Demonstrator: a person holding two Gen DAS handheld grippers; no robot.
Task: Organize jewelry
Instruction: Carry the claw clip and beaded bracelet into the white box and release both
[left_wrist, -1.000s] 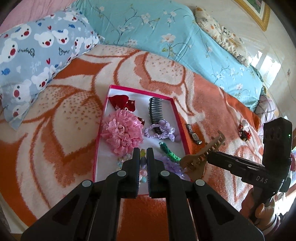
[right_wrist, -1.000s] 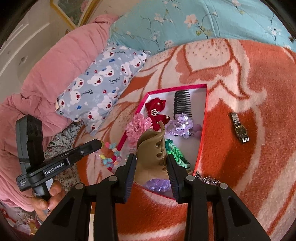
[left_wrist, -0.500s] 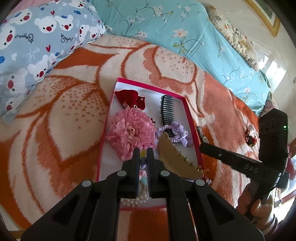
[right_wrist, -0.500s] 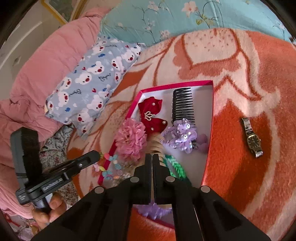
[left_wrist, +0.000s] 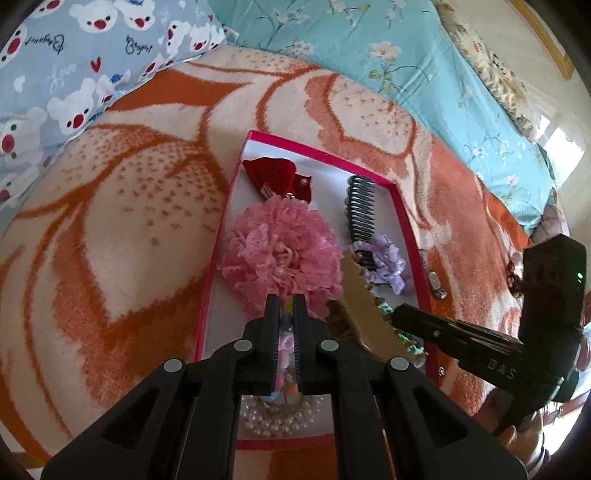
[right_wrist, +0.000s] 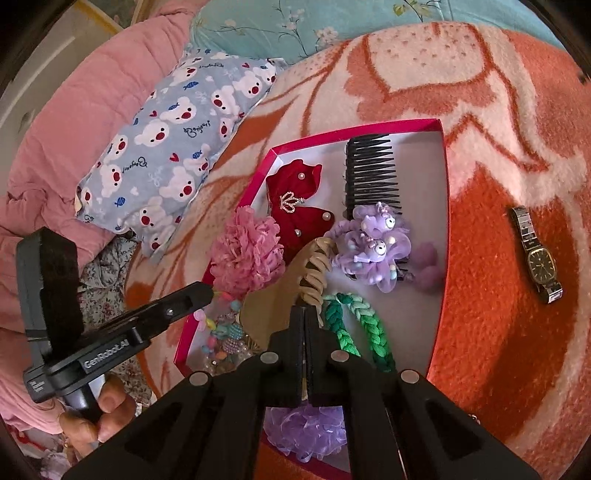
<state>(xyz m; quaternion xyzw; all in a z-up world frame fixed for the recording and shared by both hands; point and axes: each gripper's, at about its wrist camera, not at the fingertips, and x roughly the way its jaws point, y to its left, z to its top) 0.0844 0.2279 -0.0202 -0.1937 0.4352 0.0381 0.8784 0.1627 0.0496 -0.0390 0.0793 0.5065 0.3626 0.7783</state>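
Observation:
A pink-rimmed white tray (left_wrist: 402, 206) (right_wrist: 441, 206) lies on the orange blanket. It holds a pink flower scrunchie (left_wrist: 282, 254) (right_wrist: 245, 254), a red bow (right_wrist: 295, 206), a black comb (right_wrist: 371, 171), purple hair ties (right_wrist: 376, 245), a green braid (right_wrist: 356, 332) and beads. My right gripper (right_wrist: 303, 310) (left_wrist: 397, 314) is shut on a tan claw clip (right_wrist: 291, 291) (left_wrist: 365, 310) low over the tray's middle. My left gripper (left_wrist: 285, 299) (right_wrist: 207, 293) is nearly shut and empty, over the beads (left_wrist: 282, 343) at the tray's near end.
A gold wristwatch (right_wrist: 537, 254) lies on the blanket right of the tray. A bear-print pillow (right_wrist: 173, 147), a pink quilt (right_wrist: 74, 122) and a teal floral pillow (left_wrist: 388, 62) ring the blanket. A pearl strand (left_wrist: 275, 417) and a purple scrunchie (right_wrist: 306, 430) lie at the tray's near end.
My right gripper has carried the tan clip from beside the tray to low over its middle, turning it on edge. My left gripper has moved forward over the tray.

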